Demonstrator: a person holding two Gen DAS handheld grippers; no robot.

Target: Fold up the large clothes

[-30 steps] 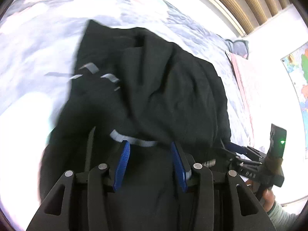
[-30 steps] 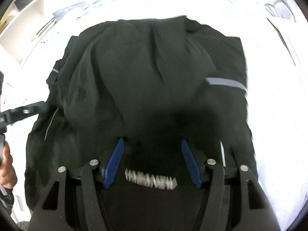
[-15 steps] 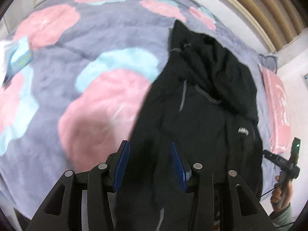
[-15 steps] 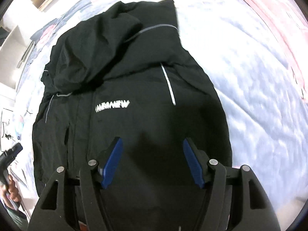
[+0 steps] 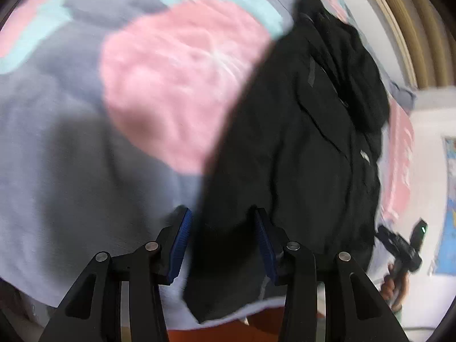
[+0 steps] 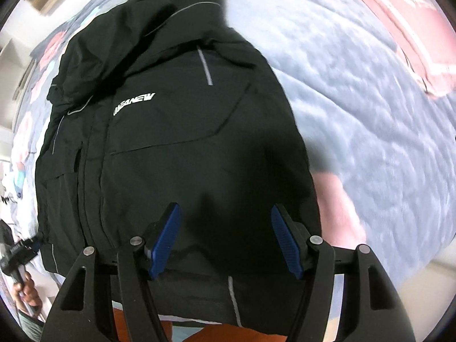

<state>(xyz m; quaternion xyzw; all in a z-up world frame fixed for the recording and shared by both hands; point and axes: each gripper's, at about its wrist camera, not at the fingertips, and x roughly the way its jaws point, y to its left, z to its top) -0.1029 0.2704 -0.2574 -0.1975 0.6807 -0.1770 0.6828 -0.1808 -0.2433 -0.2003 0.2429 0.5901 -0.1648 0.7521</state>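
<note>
Black jacket lies beneath both tongs (jaws parted).

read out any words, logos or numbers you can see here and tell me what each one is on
"...ANEW": white slanted lettering on the chest of the black jacket in the right wrist view; its first letters are too blurred to be sure of.
Small white mark on the jacket's chest in the left wrist view: too small and blurred to read.
Poster on the wall: colours only, nothing legible.
Pink pillow: dark marks, unreadable.
</note>
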